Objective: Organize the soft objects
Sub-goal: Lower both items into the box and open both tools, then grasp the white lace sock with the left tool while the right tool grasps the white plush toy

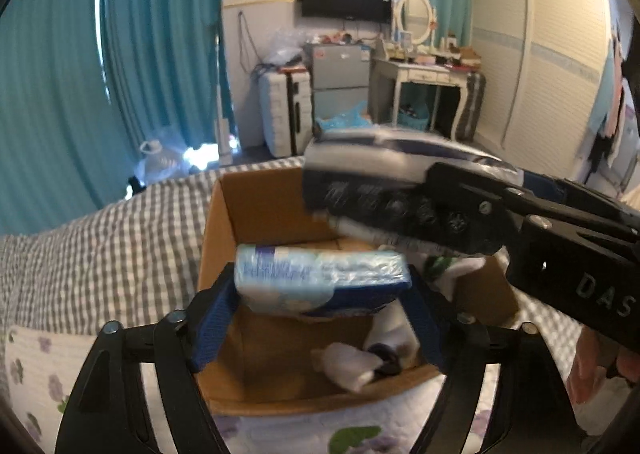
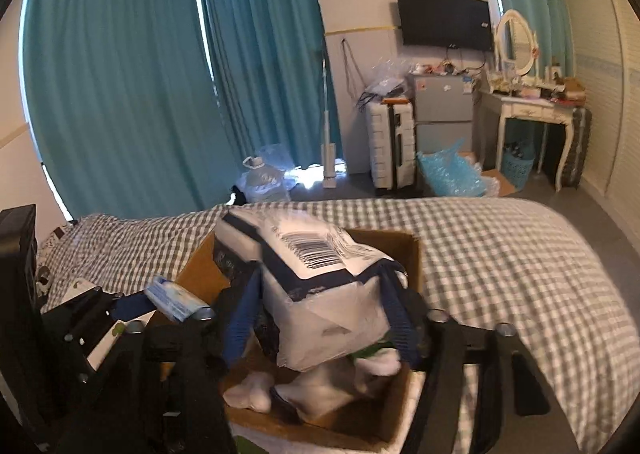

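Observation:
An open cardboard box (image 1: 256, 210) (image 2: 412, 254) sits on the bed. My left gripper (image 1: 320, 294) is shut on a light blue tissue pack (image 1: 320, 278) and holds it over the box; that pack also shows in the right wrist view (image 2: 172, 300). My right gripper (image 2: 316, 318) is shut on a larger white and dark blue soft pack with a barcode (image 2: 320, 278) and holds it above the box; it shows blurred in the left wrist view (image 1: 368, 174). Rolled white socks (image 1: 348, 366) (image 2: 252, 394) lie in the box bottom.
The bed has a grey checked sheet (image 2: 500, 254) and a flowered quilt (image 1: 36, 374). Beyond the bed stand teal curtains (image 2: 120, 74), a white suitcase (image 2: 386, 142), a small fridge (image 2: 440, 114) and a dressing table (image 2: 532, 106).

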A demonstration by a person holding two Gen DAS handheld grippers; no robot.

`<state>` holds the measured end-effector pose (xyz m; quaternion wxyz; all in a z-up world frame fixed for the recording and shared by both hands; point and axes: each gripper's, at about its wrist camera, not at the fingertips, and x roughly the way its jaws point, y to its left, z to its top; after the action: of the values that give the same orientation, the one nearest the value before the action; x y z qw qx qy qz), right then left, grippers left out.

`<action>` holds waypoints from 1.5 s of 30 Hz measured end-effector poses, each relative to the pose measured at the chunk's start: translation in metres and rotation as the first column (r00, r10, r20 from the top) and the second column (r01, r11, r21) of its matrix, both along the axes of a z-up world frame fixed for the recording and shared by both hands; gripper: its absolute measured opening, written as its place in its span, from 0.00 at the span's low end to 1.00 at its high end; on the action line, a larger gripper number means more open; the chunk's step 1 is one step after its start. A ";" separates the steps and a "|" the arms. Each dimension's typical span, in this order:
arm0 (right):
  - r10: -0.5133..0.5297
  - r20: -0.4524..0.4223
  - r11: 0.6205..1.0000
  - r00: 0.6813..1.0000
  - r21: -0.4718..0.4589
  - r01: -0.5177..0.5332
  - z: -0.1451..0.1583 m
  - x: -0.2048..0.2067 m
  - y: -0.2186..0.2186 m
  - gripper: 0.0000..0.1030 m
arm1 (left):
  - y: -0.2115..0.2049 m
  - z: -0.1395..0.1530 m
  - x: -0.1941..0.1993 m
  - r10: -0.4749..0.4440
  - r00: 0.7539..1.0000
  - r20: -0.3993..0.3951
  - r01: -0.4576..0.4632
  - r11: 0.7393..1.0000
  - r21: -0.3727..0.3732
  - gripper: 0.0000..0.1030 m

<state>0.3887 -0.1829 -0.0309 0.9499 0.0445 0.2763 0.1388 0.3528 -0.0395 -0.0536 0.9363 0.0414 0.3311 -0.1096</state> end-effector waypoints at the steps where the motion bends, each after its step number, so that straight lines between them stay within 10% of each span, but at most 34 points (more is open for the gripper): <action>1: -0.007 -0.003 1.000 1.000 0.000 0.007 -0.003 0.001 0.000 0.71 | 0.001 -0.001 0.000 0.001 1.000 0.000 -0.001 1.000 0.004 0.84; 9: -0.066 -0.002 0.997 0.998 0.029 0.066 0.007 -0.014 -0.016 0.78 | 0.018 0.019 -0.018 0.020 1.000 -0.006 -0.021 0.998 -0.057 0.84; 28: -0.137 0.199 0.983 0.970 -0.094 0.158 0.205 -0.231 -0.020 0.98 | 0.056 0.234 -0.232 0.053 0.928 0.369 -0.018 0.995 -0.097 0.87; 35: -0.116 0.223 0.984 0.968 -0.109 0.143 0.209 -0.302 -0.008 0.99 | 0.063 0.220 -0.283 0.069 0.929 0.363 -0.044 0.996 -0.077 0.89; 45: -0.118 0.149 0.978 0.982 -0.153 0.141 0.121 -0.305 -0.006 0.99 | 0.077 0.149 -0.290 0.081 0.965 0.250 -0.058 0.994 -0.097 0.89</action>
<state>0.0833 -0.1893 0.0900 0.9744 -0.0251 0.2162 0.0563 0.0630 0.0374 0.0952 0.9751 0.0018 0.2047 -0.0851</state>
